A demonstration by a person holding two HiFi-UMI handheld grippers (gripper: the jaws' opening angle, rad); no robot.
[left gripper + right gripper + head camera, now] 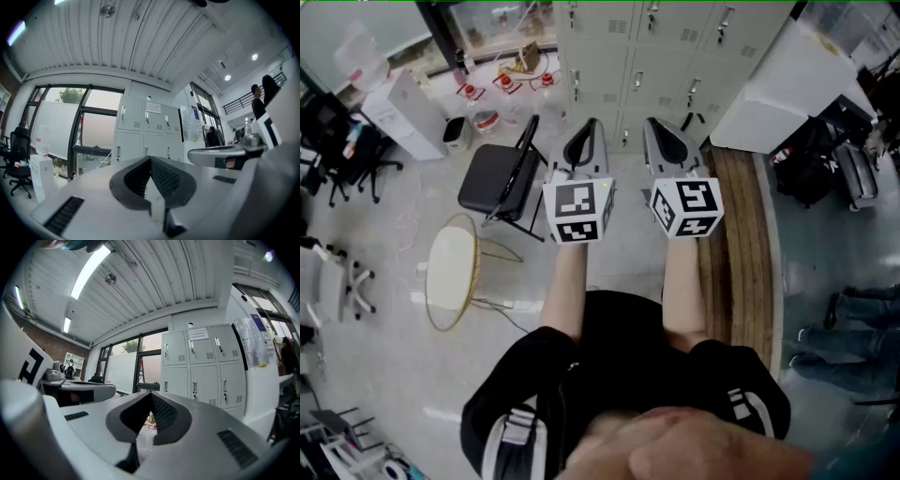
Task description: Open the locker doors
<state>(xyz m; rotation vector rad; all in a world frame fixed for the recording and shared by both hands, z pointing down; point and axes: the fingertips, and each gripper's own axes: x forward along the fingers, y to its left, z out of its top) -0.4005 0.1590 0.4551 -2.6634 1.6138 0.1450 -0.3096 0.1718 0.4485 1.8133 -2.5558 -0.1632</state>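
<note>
Left tongs [587, 139] and right tongs [663, 139] pinched tight, empty, held level side by side, aimed at twelve o'clock. The lockers [661, 56] stand there, well apart, all closed. Likely squaring up before the approach.

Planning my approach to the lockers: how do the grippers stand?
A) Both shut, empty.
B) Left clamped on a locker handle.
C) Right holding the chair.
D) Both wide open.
A: left gripper and right gripper each show jaws together with nothing between, short of the lockers.
</note>
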